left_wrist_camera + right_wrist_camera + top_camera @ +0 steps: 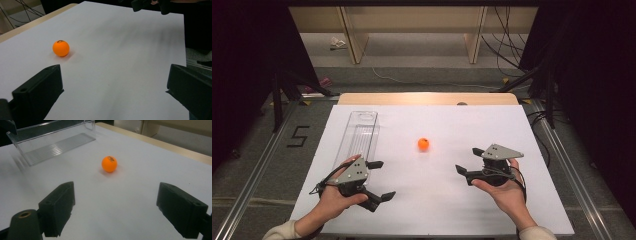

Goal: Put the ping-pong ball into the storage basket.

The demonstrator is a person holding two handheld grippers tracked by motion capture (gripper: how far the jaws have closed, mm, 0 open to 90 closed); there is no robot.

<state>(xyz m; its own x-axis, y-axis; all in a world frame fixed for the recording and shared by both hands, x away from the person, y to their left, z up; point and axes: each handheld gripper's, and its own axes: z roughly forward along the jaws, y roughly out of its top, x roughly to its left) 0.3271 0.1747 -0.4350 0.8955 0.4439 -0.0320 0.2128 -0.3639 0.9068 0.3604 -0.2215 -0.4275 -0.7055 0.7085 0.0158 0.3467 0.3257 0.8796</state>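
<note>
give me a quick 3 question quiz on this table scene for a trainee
1. True or false: the orange ball lies inside the clear tray.
2. Which tool stands nearer the clear tray? A) left tool B) right tool C) both equally near
3. Fill in: the jaws of both tools are ____, with nothing between them.

Key
1. False: the ball rests on the white sheet, apart from the tray.
2. A: the left tool is at the tray's near end.
3. Open: both gripper views show the jaws spread wide, with the ball lying ahead of them.
</note>
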